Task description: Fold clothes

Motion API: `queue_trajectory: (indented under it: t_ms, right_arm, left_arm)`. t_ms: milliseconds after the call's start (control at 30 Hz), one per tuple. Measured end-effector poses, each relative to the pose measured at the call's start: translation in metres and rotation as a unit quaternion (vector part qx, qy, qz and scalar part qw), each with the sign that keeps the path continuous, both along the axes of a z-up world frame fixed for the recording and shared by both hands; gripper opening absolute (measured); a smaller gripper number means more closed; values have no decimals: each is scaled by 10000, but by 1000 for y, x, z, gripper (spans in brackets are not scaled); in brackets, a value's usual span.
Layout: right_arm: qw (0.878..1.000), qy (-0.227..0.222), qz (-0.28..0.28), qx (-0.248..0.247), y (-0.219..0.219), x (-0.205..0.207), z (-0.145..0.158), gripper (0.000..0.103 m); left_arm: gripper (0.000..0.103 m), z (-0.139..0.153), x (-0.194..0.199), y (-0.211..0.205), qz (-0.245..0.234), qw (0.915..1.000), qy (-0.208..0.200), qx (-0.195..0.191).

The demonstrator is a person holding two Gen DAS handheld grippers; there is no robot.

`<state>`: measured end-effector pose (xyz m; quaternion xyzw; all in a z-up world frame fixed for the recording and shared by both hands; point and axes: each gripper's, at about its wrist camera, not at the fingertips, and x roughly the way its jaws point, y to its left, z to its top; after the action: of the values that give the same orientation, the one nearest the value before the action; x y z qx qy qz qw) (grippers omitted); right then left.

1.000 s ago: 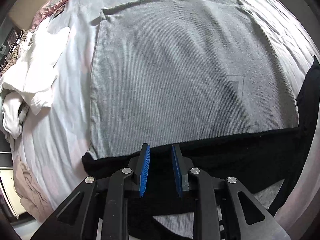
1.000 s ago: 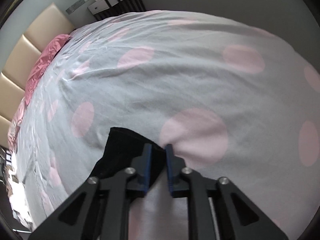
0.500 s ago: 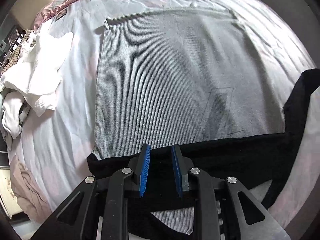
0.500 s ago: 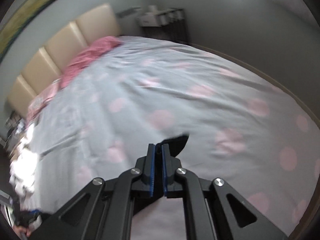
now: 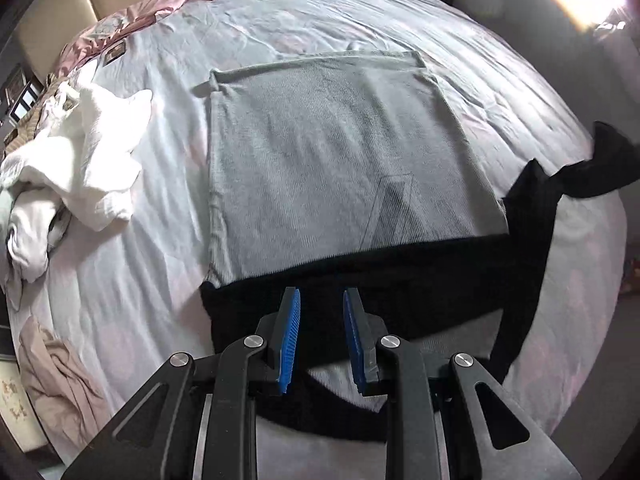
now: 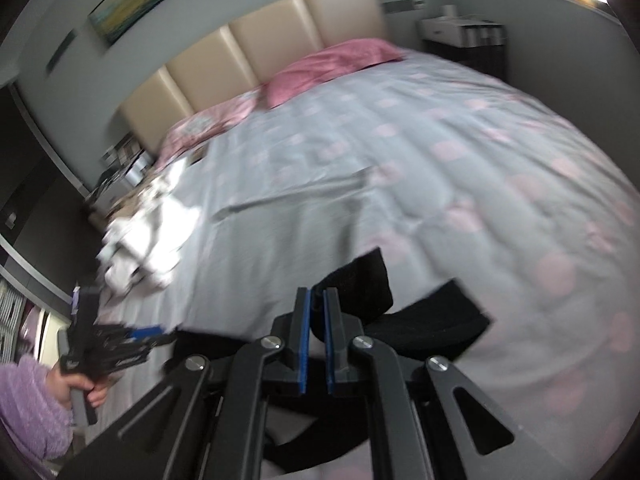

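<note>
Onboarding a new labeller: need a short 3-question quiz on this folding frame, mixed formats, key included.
1. True or false: the right gripper is shut on black fabric.
2. What lies left of the grey garment in the left wrist view? A) white clothes pile B) blue towel C) shoes
3. Fill in: the left gripper hovers over the garment's ____ band.

Key:
1. True; the black sleeve sits between its pads.
2. A, the white clothes pile.
3. Black; black band along the near edge, jaws apart.
</note>
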<state>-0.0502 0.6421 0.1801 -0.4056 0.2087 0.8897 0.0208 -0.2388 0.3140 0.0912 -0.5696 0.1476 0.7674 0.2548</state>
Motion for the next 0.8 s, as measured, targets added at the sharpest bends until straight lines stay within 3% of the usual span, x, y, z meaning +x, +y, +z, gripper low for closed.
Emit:
queue_trajectory:
  t_ms: [167, 433, 667, 800]
  right_arm:
    - [9990, -56, 402, -181, -91, -13, -32, 6]
    - [9948, -275, 975, 62, -202, -44, -105, 6]
    - [9830, -946, 1547, 301, -247, -50, -170, 10]
    - [9768, -1280, 1703, 214, -246, -45, -182, 10]
  left_arm:
    - [24, 10, 11, -47, 55, 9998, -97, 185]
    - [24, -8, 1, -90, 171, 9984, -334, 422]
    - [24, -36, -3, -78, -29, 9957, -675, 637]
    - [24, -49, -3, -69, -97, 9917, -934, 874]
